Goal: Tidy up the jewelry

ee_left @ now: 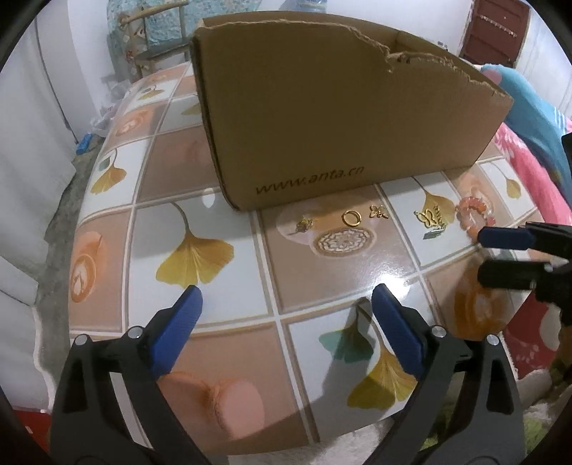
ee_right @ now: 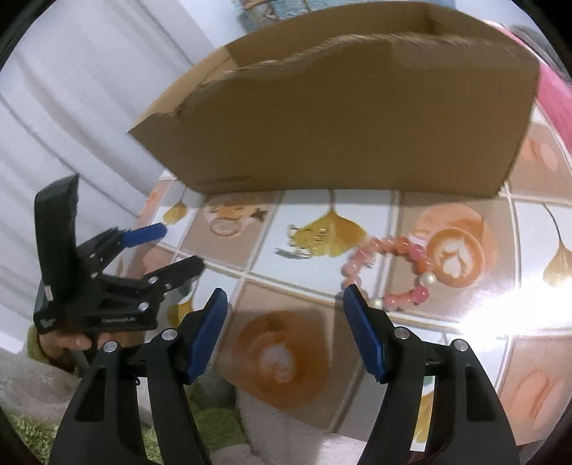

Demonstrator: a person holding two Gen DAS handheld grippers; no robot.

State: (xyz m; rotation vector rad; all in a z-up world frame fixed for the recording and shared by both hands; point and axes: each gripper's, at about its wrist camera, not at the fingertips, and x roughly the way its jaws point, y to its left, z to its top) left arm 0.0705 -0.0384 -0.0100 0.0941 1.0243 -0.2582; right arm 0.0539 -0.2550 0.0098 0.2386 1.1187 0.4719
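gold pieces lie in a row on the tiled surface (ee_left: 228, 314) before the cardboard box (ee_left: 339, 118): 1 charm (ee_left: 304, 224), 1 ring (ee_left: 351, 217), 1 butterfly (ee_left: 379, 211), 1 larger ornament (ee_left: 430, 219), then 1 pink bead bracelet (ee_right: 389, 272). left claw (ee_left: 287, 307) gapes wide, empty, the row ahead of it. right claw (ee_right: 284, 304), partly open and empty, is nearer the bracelet, which lies just ahead-right, touching its right pad.

Table (ee_left: 107, 221) has a glossy tile-print cover: ginkgo leaves, latte cups, macarons. White curtain or cloth (ee_left: 32, 118) hangs far left, with a wooden chair (ee_left: 150, 39) with patterned teal fabric behind the table. Pink floral cloth (ee_left: 529, 182) and a blue fabric item (ee_left: 525, 96) sit off the right edge, dark red cabinet (ee_left: 497, 32) far right, green shaggy rug (ee_right: 32, 436) on the near floor
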